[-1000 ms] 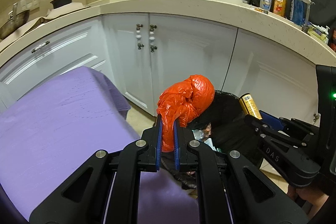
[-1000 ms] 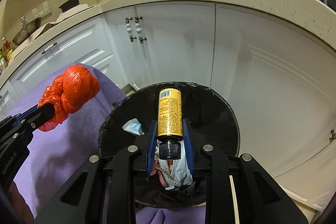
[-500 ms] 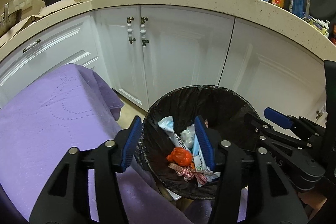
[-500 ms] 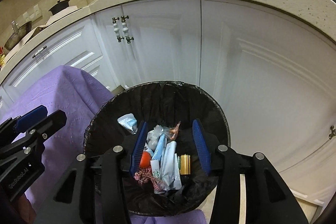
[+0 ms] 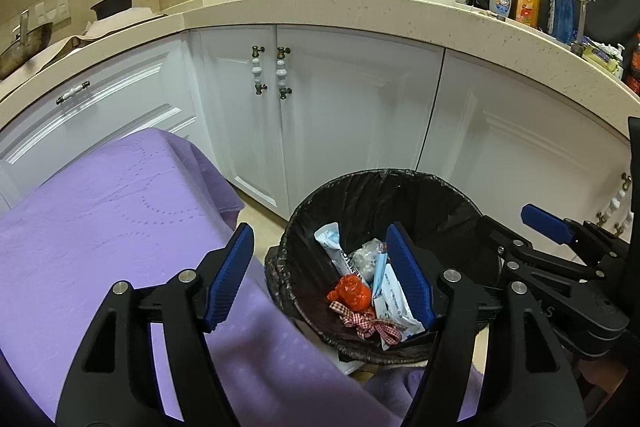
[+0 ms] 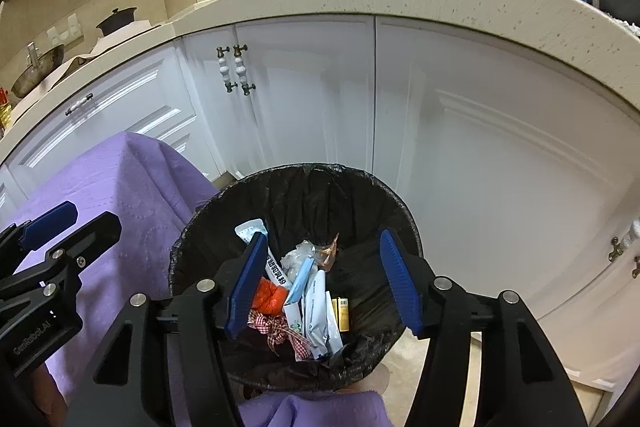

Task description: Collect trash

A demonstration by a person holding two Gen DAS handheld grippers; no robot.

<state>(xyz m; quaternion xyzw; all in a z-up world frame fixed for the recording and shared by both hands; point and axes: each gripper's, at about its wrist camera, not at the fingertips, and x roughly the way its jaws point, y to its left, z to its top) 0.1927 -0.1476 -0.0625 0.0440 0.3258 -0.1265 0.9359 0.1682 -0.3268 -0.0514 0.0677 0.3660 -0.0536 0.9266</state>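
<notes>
A round bin with a black liner (image 5: 400, 183) (image 6: 304, 183) stands on the floor before white cabinets. Inside lie the crumpled orange bag (image 5: 350, 293) (image 6: 269, 297), the yellow bottle (image 6: 342, 313), white wrappers (image 6: 318, 315) and a red checked ribbon (image 5: 366, 323). My left gripper (image 5: 322, 267) hangs over the bin's left rim, its jaws opening with nothing held between them. My right gripper (image 6: 324, 279) hovers over the bin's mouth, jaws also opening and empty. Each gripper shows at the side of the other's view.
A purple cloth (image 5: 100, 227) (image 6: 132, 179) covers a table left of the bin. White cabinet doors (image 5: 340, 115) rise behind it under a speckled counter (image 5: 360, 11) that holds bottles, bowls and a pot. Tan floor tiles (image 6: 460, 355) show to the right.
Both grippers opened wide. The orange bag left the left jaws and the yellow bottle left the right jaws; both now lie in the bin.
</notes>
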